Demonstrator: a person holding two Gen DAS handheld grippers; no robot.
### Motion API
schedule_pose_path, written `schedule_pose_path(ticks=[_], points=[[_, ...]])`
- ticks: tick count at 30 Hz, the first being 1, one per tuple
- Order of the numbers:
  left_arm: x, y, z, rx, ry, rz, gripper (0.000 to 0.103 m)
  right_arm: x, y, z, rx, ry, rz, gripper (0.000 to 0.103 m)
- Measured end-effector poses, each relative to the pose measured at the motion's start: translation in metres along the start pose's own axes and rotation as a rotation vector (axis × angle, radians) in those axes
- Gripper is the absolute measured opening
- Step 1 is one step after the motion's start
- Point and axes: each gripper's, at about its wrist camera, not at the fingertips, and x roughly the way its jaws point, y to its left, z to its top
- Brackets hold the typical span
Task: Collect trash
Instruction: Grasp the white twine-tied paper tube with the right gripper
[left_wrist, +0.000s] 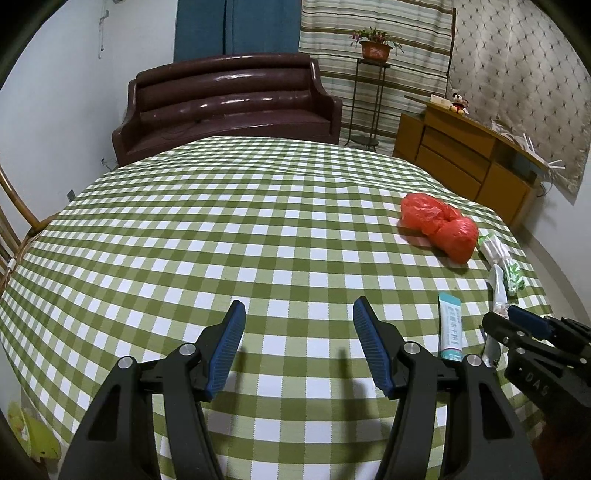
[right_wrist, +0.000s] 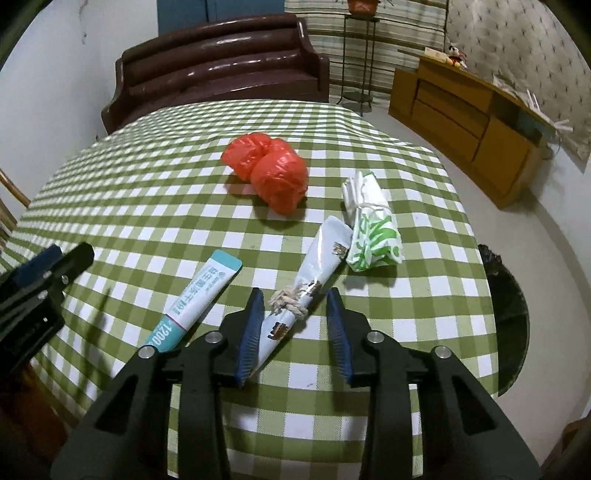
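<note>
So the rolled wrapper with the knotted string (right_wrist: 295, 314) is lying on the checked surface (right_wrist: 147, 184), long axis running from near me up and away to the right, toward the green-and-white packet (right_wrist: 373, 236). My right claw (right_wrist: 293, 299) straddles its near end: the left pad looks like it's against the wrapper, but there's a visible gap on the right side, so I'd call it not clamped yet, nothing lifted. The teal tube (right_wrist: 195, 302) lies just left, the red bag (right_wrist: 269, 170) further back. My left claw (left_wrist: 299, 308) hangs wide over bare cloth, holding nothing, well off from all of it. So the right one is clearly nearer.
</note>
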Motion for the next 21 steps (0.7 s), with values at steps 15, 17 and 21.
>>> schedule_pose_path(ticks=[15,17,21], points=[[0.0,-0.008,-0.002,0.014,0.007,-0.023,0.06,0.004,0.003,0.002,-0.018,0.001,-0.028,0.035],[0.0,-0.008,-0.002,0.014,0.007,-0.023,0.06,0.002,-0.002,-0.002,-0.017,0.0,-0.038,0.034],[0.0,-0.008,-0.002,0.015,0.01,-0.024,0.06,-0.003,-0.015,-0.006,0.015,0.001,-0.039,0.035]])
